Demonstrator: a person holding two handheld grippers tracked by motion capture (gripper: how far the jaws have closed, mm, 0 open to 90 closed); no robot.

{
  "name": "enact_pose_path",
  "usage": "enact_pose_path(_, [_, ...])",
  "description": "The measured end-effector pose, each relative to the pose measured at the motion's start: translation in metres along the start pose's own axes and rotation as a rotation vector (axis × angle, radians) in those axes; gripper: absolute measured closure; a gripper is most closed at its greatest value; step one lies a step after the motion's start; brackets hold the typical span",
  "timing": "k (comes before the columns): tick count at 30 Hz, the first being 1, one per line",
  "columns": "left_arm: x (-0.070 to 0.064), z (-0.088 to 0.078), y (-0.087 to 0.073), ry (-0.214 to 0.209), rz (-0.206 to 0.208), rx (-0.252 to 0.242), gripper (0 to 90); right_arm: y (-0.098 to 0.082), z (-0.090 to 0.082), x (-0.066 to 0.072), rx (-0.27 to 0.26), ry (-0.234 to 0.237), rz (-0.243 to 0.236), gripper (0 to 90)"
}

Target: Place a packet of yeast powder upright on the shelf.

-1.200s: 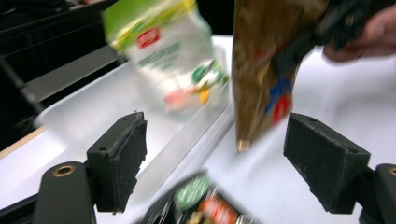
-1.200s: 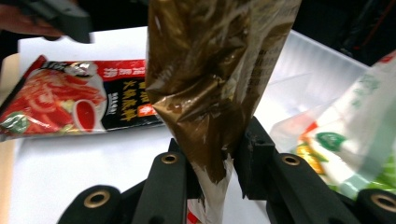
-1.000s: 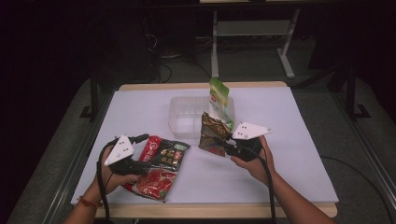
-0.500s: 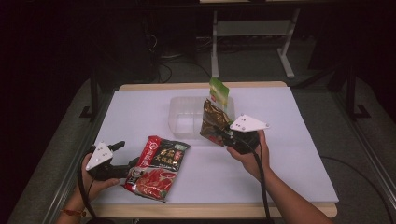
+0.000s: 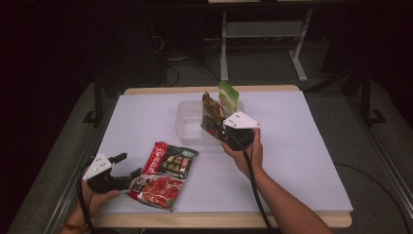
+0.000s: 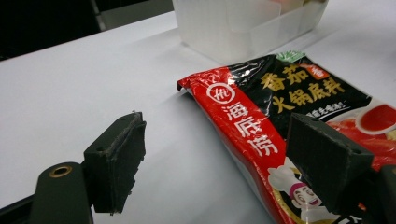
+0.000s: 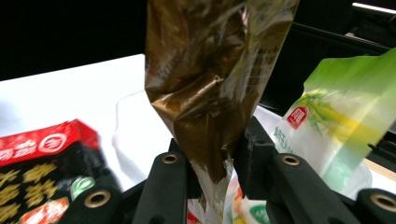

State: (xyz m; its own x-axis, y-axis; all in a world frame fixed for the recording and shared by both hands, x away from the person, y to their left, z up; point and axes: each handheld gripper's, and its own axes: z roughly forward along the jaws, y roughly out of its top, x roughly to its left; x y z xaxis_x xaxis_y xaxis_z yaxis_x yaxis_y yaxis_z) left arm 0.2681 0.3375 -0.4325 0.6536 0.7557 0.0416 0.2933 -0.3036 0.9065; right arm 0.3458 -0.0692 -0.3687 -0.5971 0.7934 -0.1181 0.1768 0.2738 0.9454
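Carrying a brown pouch (image 5: 211, 110) upright over the clear plastic bin (image 5: 187, 127), clamped at its lower end in the right tongs (image 5: 223, 130). Seen from the right gripper view, pinched tight between both black jaws, crinkled foil rising straight up (image 7: 205, 88). Moved since 1 second ago from the counter (image 5: 302, 146) just in front of the bin to a spot above its right half, beside the green pouch (image 5: 228, 97) already standing inside. Likely meaning: packing step nearly at the drop, with only lowering and release left for this pouch.

Pulled back toward the near-left corner of the counter, the left tongs (image 5: 127, 166), off the red hotpot-base packet (image 5: 166, 174) they rested on 1 second ago. Now standing apart with nothing between them, 1 jaw over bare counter and the other over the packet's near edge, as the left gripper view shows (image 6: 299, 140). Packet lying flat, well apart from the bin, just beside the left tongs. Probably next in line for the bin, though not gripped at present.
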Motion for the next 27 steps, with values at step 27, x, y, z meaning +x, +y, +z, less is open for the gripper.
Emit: enact_pose_path(27, [-0.005,0.009,-0.002,-0.048,0.025,0.046,18.9,0.006,0.043,0.01,-0.005,-0.176,0.077,74.2])
